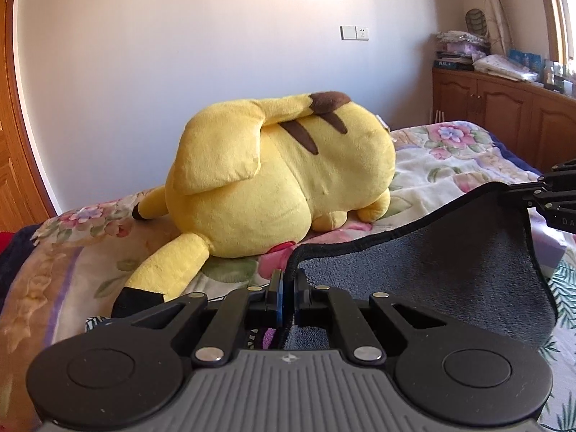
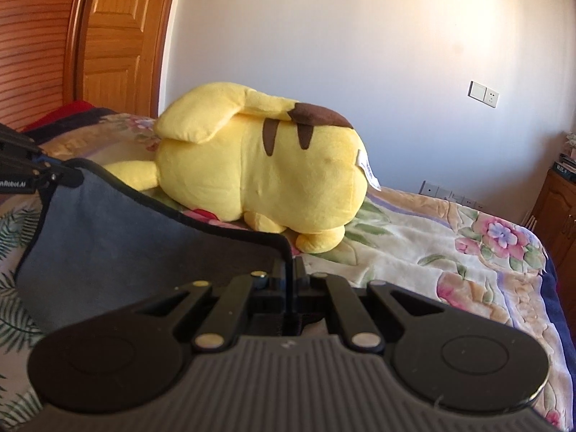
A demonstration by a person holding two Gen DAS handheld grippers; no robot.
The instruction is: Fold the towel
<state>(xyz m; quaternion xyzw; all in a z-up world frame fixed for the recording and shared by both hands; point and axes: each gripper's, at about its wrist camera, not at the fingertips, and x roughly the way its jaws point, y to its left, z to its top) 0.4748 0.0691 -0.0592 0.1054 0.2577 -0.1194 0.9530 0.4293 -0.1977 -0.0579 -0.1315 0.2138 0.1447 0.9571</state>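
A dark grey towel (image 1: pixel 432 252) with a black hem hangs lifted above the bed between my two grippers. My left gripper (image 1: pixel 288 280) is shut on one corner of the towel. My right gripper (image 2: pixel 289 270) is shut on the other corner of the towel (image 2: pixel 108 226). In the left wrist view the right gripper (image 1: pixel 532 189) shows at the right edge, pinching the far corner. In the right wrist view the left gripper (image 2: pixel 61 174) shows at the left edge, pinching its corner. The towel sags between them.
A large yellow plush toy (image 1: pixel 280 176) lies on the floral bedspread (image 1: pixel 450 158) just beyond the towel; it also shows in the right wrist view (image 2: pixel 259 172). A wooden cabinet (image 1: pixel 504 108) with stacked items stands at the right, a wooden door (image 2: pixel 115 36) at the left.
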